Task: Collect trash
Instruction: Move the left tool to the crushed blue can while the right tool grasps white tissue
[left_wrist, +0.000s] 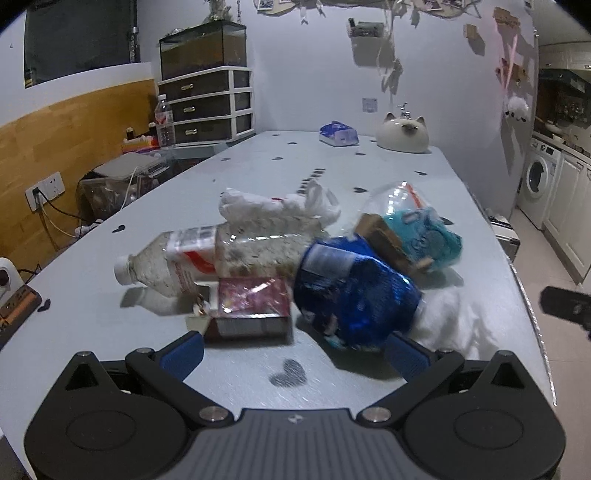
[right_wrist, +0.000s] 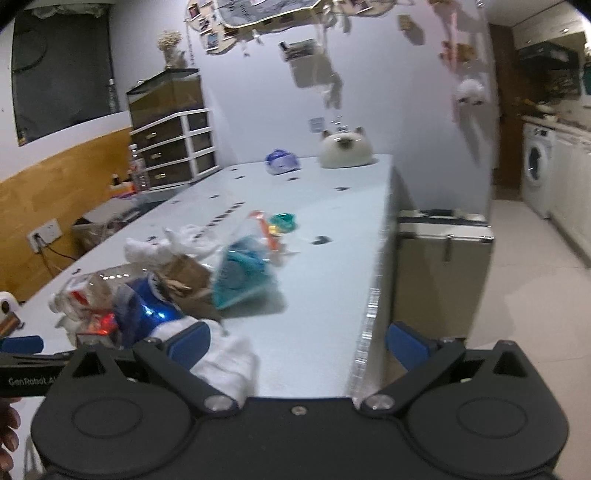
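Note:
A heap of trash lies on the pale table (left_wrist: 258, 166): a clear plastic bottle (left_wrist: 192, 258) on its side, a dark red box (left_wrist: 251, 308), a crumpled blue wrapper (left_wrist: 354, 291), a teal packet with brown card (left_wrist: 417, 236), white crumpled plastic (left_wrist: 273, 206) and a white tissue (left_wrist: 447, 317). My left gripper (left_wrist: 295, 350) is open, just short of the box and wrapper. My right gripper (right_wrist: 299, 343) is open and empty over the table's right edge; its left fingertip is beside the tissue (right_wrist: 229, 362). The blue wrapper (right_wrist: 147, 314) and teal packet (right_wrist: 243, 273) lie to its left.
A cat-shaped ceramic (left_wrist: 402, 133) and a blue tissue pack (left_wrist: 338, 133) stand at the table's far end. A drawer unit (left_wrist: 210, 107) with a tank stands at back left. A beige bin (right_wrist: 443, 273) stands on the floor right of the table. A washing machine (right_wrist: 535, 162) is far right.

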